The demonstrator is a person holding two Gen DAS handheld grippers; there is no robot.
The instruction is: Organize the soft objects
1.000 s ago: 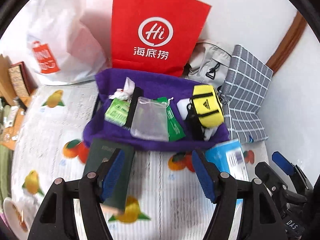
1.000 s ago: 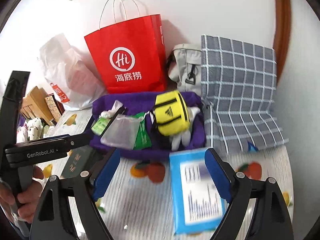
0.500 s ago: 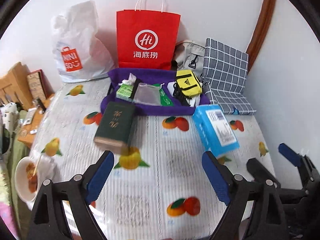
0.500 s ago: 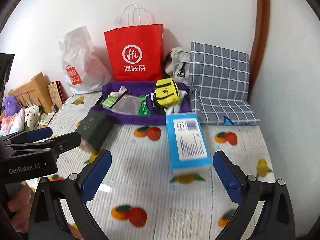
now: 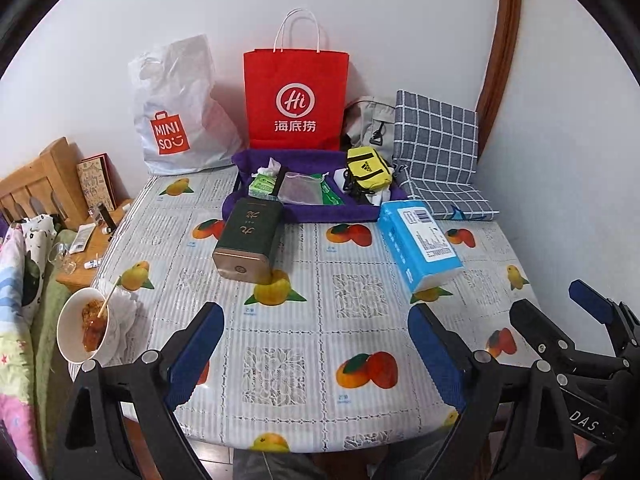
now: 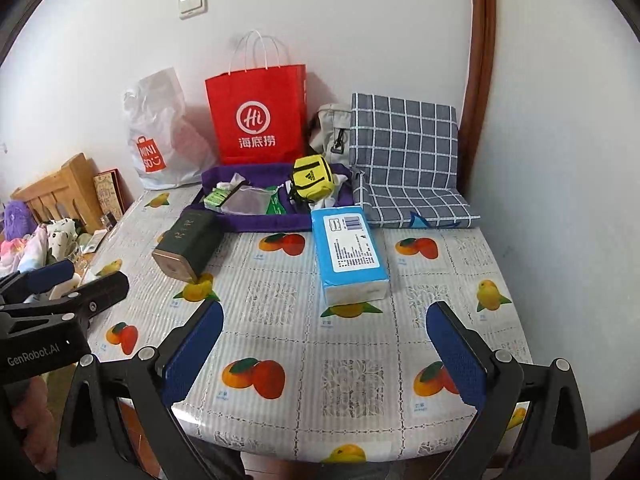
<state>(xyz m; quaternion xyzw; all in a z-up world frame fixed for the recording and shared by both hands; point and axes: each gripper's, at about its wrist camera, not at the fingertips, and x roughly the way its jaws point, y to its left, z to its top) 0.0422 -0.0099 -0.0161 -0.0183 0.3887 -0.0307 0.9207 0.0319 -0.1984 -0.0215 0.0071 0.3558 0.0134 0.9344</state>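
A purple cloth (image 5: 304, 212) (image 6: 260, 220) lies at the back of the table with a yellow pouch (image 5: 367, 168) (image 6: 312, 178), a clear mesh bag (image 5: 298, 192), green packets (image 5: 262, 185) and crumpled tissue on it. A blue tissue pack (image 5: 416, 244) (image 6: 348, 252) lies in front of it on the right. A dark green tin (image 5: 247, 244) (image 6: 188, 246) lies on the left. My left gripper (image 5: 316, 356) and my right gripper (image 6: 324, 352) are both open and empty, held back over the table's near edge.
A red paper bag (image 5: 296, 100), a white Miniso bag (image 5: 176, 120), a grey bag (image 5: 370, 120) and a folded checked cushion (image 5: 436, 152) stand along the back wall. A bowl of food (image 5: 82, 326) sits at the table's left edge. A wooden side table (image 5: 80, 240) stands left.
Both grippers have pulled back from the purple cloth toward the table's near edge, so the whole table now shows. The objects have not moved.
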